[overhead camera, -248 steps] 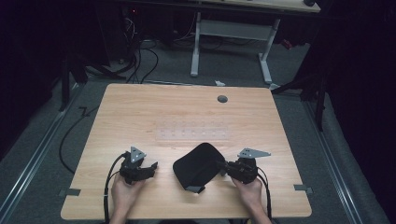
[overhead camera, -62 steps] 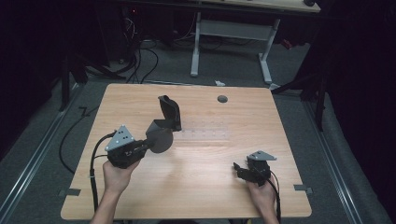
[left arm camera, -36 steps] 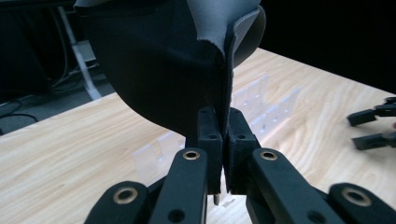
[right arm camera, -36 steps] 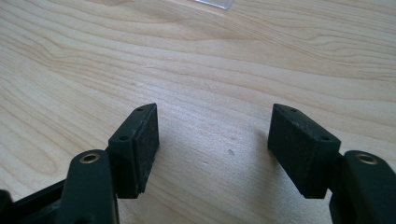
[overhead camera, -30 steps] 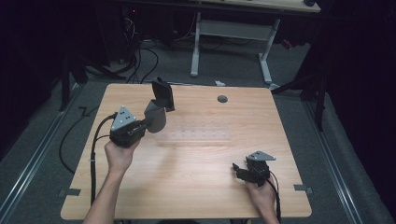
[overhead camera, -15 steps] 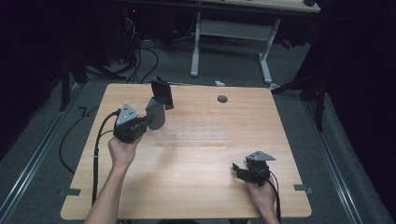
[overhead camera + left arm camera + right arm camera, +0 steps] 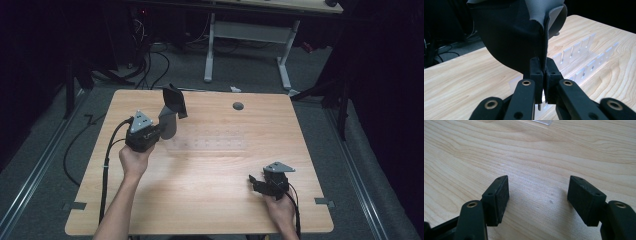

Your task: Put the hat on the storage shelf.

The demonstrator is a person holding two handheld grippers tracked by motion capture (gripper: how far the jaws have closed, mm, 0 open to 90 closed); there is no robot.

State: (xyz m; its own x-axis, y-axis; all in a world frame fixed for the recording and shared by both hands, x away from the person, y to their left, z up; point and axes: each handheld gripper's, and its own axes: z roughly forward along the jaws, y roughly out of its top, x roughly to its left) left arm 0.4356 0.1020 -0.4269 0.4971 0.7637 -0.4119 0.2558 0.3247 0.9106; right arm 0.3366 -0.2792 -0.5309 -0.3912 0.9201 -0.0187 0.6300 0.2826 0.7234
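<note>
The left gripper (image 7: 159, 131) is clamping its two black jaws together on the thin edge of a dark, floppy pouch of grey-lined fabric (image 7: 171, 112), holding it up above the far left part of the light wooden table (image 7: 215, 200). In the left gripper view the left gripper (image 7: 543, 75) is pinching a seam of the pouch (image 7: 511, 37), whose dark body is bulging to the left while a paler grey lining is curling over at the top. The top of the pouch is running out of that view, so its full shape is hard to make out, and whether anything is inside it cannot be told.

Beyond the jaws a clear plastic slotted rack (image 7: 584, 53) is lying flat on the table; from the high view it is showing only as a faint pale patch (image 7: 210, 144) just right of the held pouch.

The right gripper (image 7: 256, 183) is resting near the table's near right corner, well apart from the pouch. In the right gripper view its jaws are standing wide apart with nothing between them, the right gripper (image 7: 537, 191) hovering low over bare wood grain.
</note>
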